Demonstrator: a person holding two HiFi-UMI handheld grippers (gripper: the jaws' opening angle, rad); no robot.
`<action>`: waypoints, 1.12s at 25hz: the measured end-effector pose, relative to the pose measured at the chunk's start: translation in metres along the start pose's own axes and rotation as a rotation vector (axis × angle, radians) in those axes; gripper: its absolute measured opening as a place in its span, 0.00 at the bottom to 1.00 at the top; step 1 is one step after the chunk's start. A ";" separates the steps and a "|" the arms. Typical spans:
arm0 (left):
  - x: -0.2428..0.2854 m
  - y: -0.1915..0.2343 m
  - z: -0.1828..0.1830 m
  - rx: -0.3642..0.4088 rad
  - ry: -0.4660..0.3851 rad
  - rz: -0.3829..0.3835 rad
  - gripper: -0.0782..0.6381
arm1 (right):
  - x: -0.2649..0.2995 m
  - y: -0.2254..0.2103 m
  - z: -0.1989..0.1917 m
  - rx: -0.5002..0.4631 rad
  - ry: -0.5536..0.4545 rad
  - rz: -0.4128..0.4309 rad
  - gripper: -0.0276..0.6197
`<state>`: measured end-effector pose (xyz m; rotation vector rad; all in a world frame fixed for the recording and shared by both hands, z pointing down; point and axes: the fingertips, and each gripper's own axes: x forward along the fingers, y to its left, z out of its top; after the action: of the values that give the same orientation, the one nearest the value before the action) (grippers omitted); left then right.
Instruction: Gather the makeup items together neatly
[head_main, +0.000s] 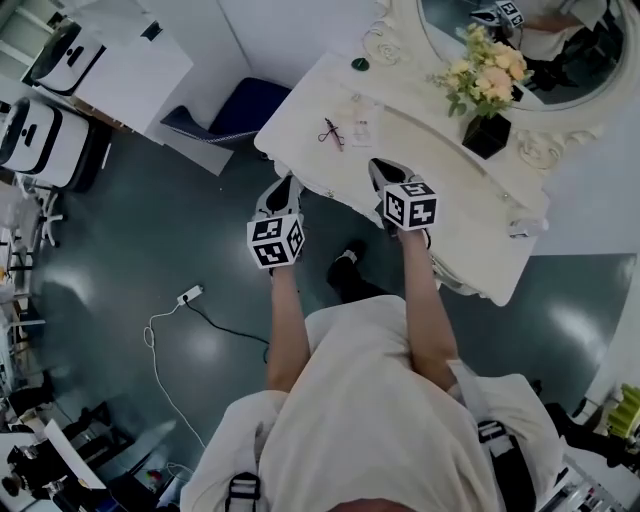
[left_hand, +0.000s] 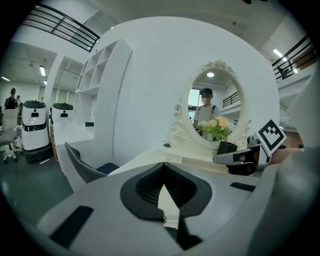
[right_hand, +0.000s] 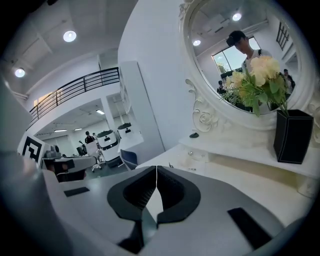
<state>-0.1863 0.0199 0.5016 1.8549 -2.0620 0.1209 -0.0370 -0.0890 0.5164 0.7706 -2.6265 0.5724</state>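
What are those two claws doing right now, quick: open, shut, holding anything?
Left gripper: closed, jaws together, holding nothing.
Right gripper: closed, jaws together, holding nothing.

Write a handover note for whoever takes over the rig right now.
Left gripper: shut, empty, at the table's edge.
Right gripper: shut, empty, over the table.
Items: a small dark-red piece and a clear packet lie side by side, apart. A round dark piece sits farther back.
Done: nothing gathered yet.
Left: bring the three together, probably beside the packet.
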 end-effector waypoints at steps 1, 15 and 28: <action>0.011 -0.001 0.006 0.006 0.003 -0.011 0.13 | 0.005 -0.007 0.006 0.000 -0.001 -0.009 0.11; 0.133 0.014 0.056 0.085 0.047 -0.088 0.13 | 0.078 -0.082 0.092 0.016 -0.069 -0.081 0.11; 0.185 0.019 0.064 0.118 0.061 -0.104 0.13 | 0.118 -0.088 0.098 -0.026 -0.046 -0.040 0.11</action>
<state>-0.2309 -0.1717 0.5052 1.9987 -1.9510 0.2744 -0.1007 -0.2543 0.5072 0.8356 -2.6480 0.5147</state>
